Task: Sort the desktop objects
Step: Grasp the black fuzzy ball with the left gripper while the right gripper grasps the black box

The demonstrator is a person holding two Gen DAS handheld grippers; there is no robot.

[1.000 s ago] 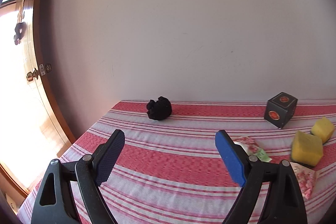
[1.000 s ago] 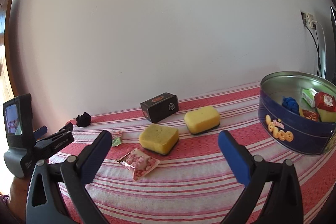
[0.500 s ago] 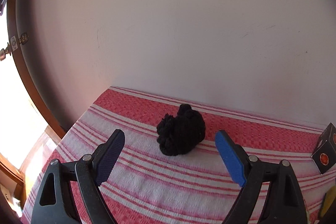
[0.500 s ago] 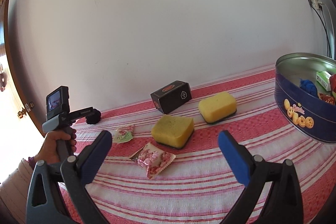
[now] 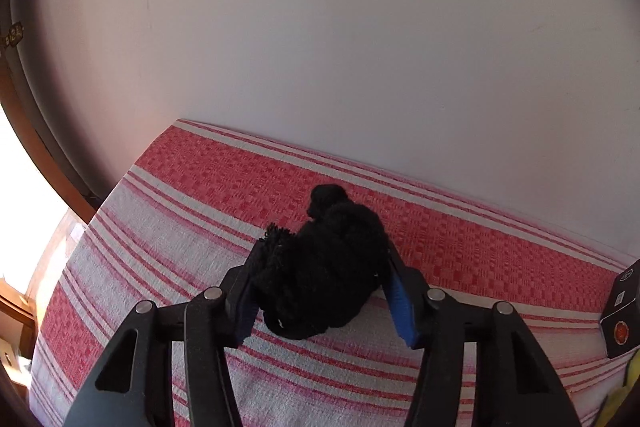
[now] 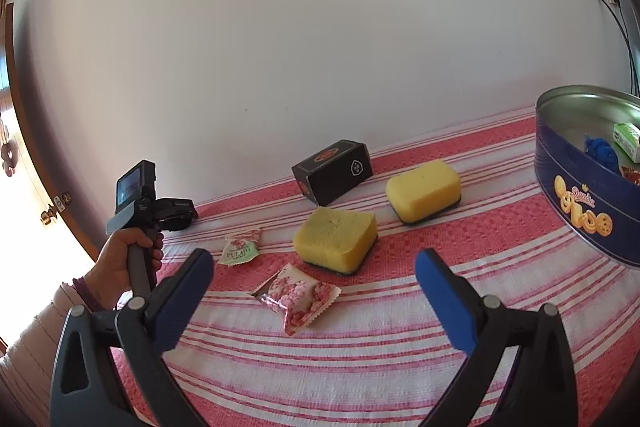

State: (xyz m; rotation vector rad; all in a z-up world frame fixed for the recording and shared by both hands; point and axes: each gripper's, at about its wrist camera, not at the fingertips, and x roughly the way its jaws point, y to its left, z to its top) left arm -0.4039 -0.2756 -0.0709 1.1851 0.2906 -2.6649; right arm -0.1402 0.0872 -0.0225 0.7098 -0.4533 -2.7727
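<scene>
My left gripper is shut on a black fuzzy ball that rests on the red striped cloth near the table's far left corner. In the right wrist view the left gripper shows at the left, held by a hand. My right gripper is open and empty above a pink candy packet. Beyond it lie a green candy packet, two yellow sponges and a black box. A blue cookie tin stands at the right with several items inside.
The white wall runs close behind the table. The table's left edge drops off next to a wooden door. The black box also shows at the right edge of the left wrist view.
My left gripper moved forward to the black ball and closed on it. My right gripper stayed open and shifted slightly left.
</scene>
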